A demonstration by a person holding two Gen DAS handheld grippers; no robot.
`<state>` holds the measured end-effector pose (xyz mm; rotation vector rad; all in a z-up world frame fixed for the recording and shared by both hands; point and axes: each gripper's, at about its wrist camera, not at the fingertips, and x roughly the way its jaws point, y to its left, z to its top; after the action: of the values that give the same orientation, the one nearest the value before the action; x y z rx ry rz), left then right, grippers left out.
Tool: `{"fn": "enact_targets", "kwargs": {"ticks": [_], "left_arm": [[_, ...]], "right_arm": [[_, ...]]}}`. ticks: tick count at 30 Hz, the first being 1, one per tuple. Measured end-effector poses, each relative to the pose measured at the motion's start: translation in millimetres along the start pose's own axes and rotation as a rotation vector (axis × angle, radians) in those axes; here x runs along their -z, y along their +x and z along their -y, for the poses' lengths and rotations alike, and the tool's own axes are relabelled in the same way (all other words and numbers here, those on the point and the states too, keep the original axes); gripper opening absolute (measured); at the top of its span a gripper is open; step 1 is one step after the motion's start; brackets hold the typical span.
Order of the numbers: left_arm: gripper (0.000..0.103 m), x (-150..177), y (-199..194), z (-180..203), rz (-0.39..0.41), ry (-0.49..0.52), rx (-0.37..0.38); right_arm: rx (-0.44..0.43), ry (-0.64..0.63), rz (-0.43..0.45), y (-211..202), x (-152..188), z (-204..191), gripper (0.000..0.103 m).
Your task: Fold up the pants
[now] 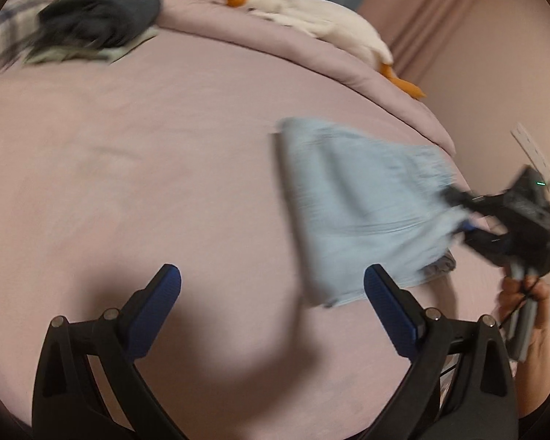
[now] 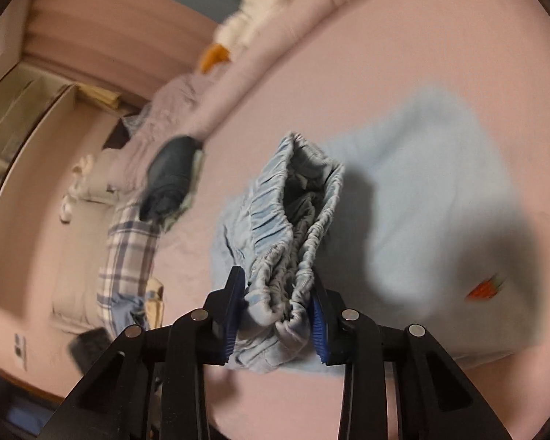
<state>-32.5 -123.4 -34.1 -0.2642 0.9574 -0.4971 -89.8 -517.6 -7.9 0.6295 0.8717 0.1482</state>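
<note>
Light blue pants point(image 1: 359, 205) lie on the pink bed at the right, blurred by motion. My left gripper point(image 1: 271, 282) is open and empty above the sheet, to the left of the pants. My right gripper point(image 1: 458, 212) holds the pants' right end, with a hand behind it. In the right wrist view my right gripper point(image 2: 277, 315) is shut on the gathered elastic waistband point(image 2: 293, 227), which is lifted; the rest of the pants point(image 2: 432, 183) trails onto the bed behind. A small orange mark point(image 2: 484, 288) shows on the fabric.
A dark folded garment point(image 1: 99, 18) on a greenish cloth lies at the far left of the bed point(image 1: 128, 146), also in the right wrist view point(image 2: 170, 179). A white plush goose point(image 1: 311, 18) lies on the rolled duvet. A plaid cloth point(image 2: 128, 253) hangs at the bed's edge.
</note>
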Motion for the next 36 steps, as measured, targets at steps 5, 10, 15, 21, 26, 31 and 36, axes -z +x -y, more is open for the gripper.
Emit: {"fn": "enact_targets", "kwargs": {"ticks": [5,10,15,21,26,31,36], "left_arm": [[0.101,6.5,-3.3,-8.8,-0.005,-0.042,0.01],[0.101,6.0,0.6,-1.9,-0.025,-0.015,0.028],[0.101,2.4,9.4,3.3,-0.045,0.005,0.025],[0.101,2.7,17.8,2.1,-0.076,0.006,0.016],[0.1,-3.0,23.3,2.6,-0.091,0.021,0.009],[0.089,-22.3,27.7,39.5,-0.037,0.087,0.05],[0.075,-35.2,45.8,91.2,-0.041,0.198,0.116]], "right_arm": [[0.043,-0.032,0.109,-43.5,-24.7,6.4,0.034],[0.134,0.006,0.103,-42.9,-23.8,37.6,0.034],[0.15,0.092,0.081,-32.9,-20.1,73.6,0.034],[0.192,0.123,0.053,-25.5,-16.5,95.3,0.035],[0.479,-0.113,0.128,-42.8,-20.8,42.1,0.048],[0.418,-0.342,0.142,-35.8,-24.4,-13.8,0.043],[0.429,-0.384,0.058,3.8,-35.8,-14.3,0.032]]}}
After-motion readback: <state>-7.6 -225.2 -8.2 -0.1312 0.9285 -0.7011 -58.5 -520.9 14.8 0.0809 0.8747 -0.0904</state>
